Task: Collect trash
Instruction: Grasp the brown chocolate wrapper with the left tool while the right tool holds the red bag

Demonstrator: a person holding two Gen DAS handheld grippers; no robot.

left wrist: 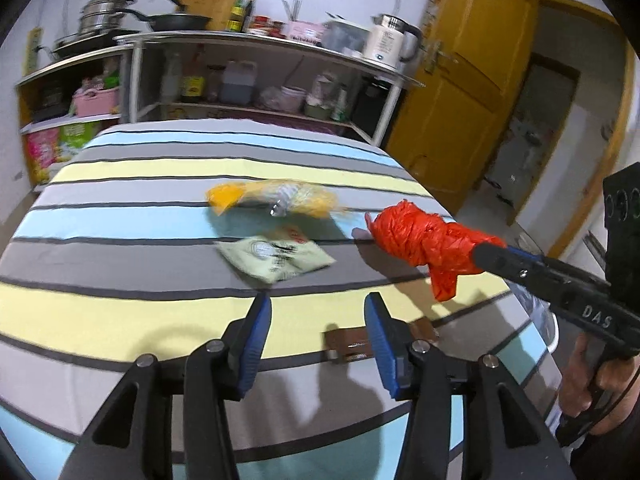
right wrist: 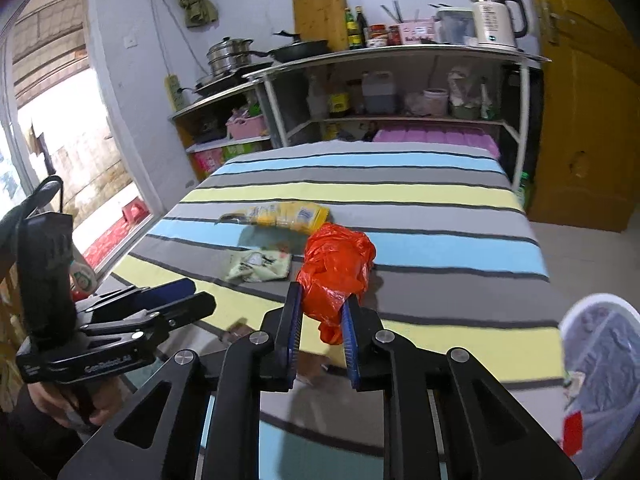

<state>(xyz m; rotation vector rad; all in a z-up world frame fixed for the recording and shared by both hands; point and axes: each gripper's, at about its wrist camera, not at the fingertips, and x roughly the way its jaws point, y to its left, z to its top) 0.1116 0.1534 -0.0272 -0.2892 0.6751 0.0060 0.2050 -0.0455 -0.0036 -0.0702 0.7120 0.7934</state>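
Note:
A striped cloth covers the table [left wrist: 120, 312]. My right gripper [right wrist: 320, 296] is shut on a crumpled red plastic bag [right wrist: 336, 256] and holds it just above the cloth. From the left wrist view, that gripper [left wrist: 486, 254] comes in from the right with the red bag [left wrist: 420, 240] on its tip. My left gripper [left wrist: 316, 304] stands open and empty over the yellow stripe. A pale green packet [left wrist: 276, 258] lies just beyond it. A yellow wrapper [left wrist: 272, 198] lies farther back. A brown wrapper [left wrist: 344, 346] lies flat, partly behind the left gripper's right finger.
A white bin with a clear liner [right wrist: 600, 360] stands at the table's near right corner. Metal shelves [right wrist: 400, 120] with pots, bottles and a kettle [right wrist: 494, 16] line the wall behind the table. A yellow door [left wrist: 460, 92] stands open to the right.

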